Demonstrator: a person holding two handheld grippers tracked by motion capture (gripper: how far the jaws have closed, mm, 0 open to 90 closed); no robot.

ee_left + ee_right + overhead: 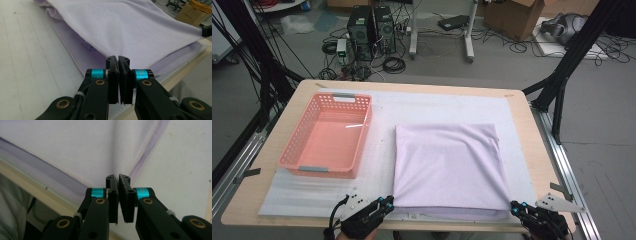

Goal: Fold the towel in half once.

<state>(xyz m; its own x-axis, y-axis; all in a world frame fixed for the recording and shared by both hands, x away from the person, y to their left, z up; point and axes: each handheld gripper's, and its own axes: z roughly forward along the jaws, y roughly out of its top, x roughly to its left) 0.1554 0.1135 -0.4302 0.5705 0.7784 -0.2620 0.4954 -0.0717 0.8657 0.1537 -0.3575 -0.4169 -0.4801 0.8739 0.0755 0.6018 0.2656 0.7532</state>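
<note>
A folded lavender cloth point(447, 165) lies on the white mat in the middle of the table. My left gripper point(388, 201) is at the cloth's near left corner, my right gripper point(516, 206) at its near right corner. In the left gripper view the jaws of the left gripper point(118, 58) are pressed together on the hemmed corner of the top layer of the cloth point(130, 27), which is lifted off the layer below. In the right gripper view the right gripper point(118, 176) is likewise shut on a stitched corner of the cloth point(82, 147).
A pink plastic basket point(297, 145) with nothing in it stands on the mat to the left of the cloth. The white mat point(382, 150) covers most of the wooden table point(524, 130). The table's near edge runs just under both grippers.
</note>
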